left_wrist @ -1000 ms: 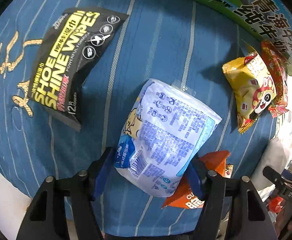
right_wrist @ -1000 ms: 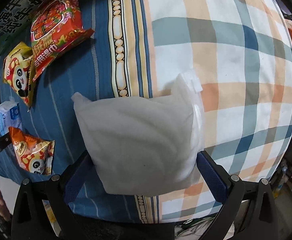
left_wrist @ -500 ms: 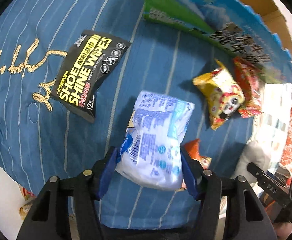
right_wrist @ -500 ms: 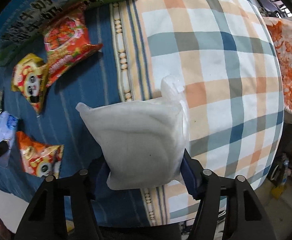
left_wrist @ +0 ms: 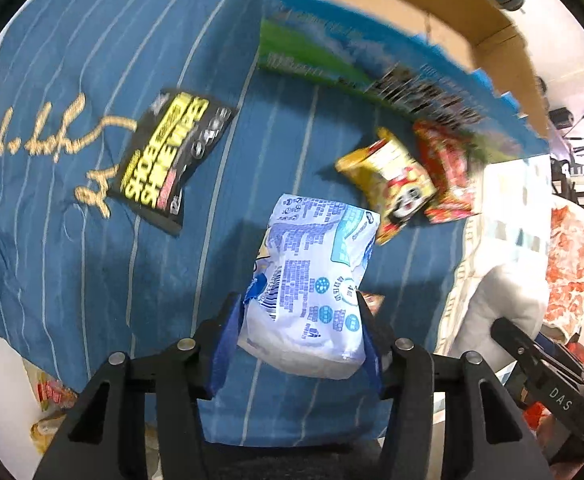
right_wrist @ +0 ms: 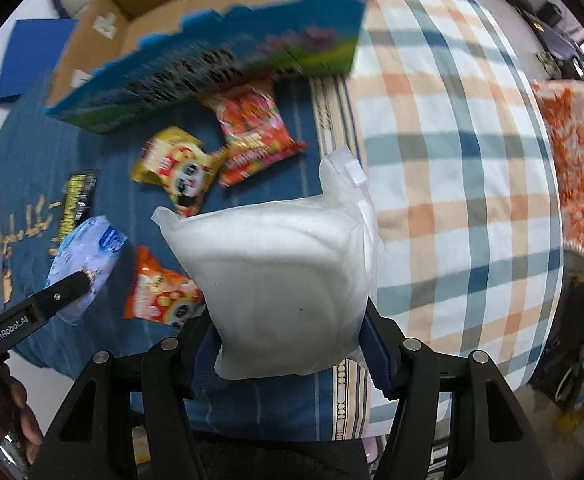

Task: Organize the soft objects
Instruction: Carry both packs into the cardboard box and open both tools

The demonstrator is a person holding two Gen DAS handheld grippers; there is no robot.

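On a blue bedspread (left_wrist: pixel 71 240), the left gripper (left_wrist: pixel 300 320) has its jaws closed on a blue-white pack (left_wrist: pixel 312 280), lifted clear. The right gripper (right_wrist: pixel 287 340) clamps a white pouch (right_wrist: pixel 279 284), also raised. The box (right_wrist: pixel 211 40) beyond looks empty, so nothing seems sorted yet. A wipes pack (left_wrist: pixel 171 156) and three snack bags remain on the bedspread. Compared with a second ago, both packs are higher and the box interior now shows.
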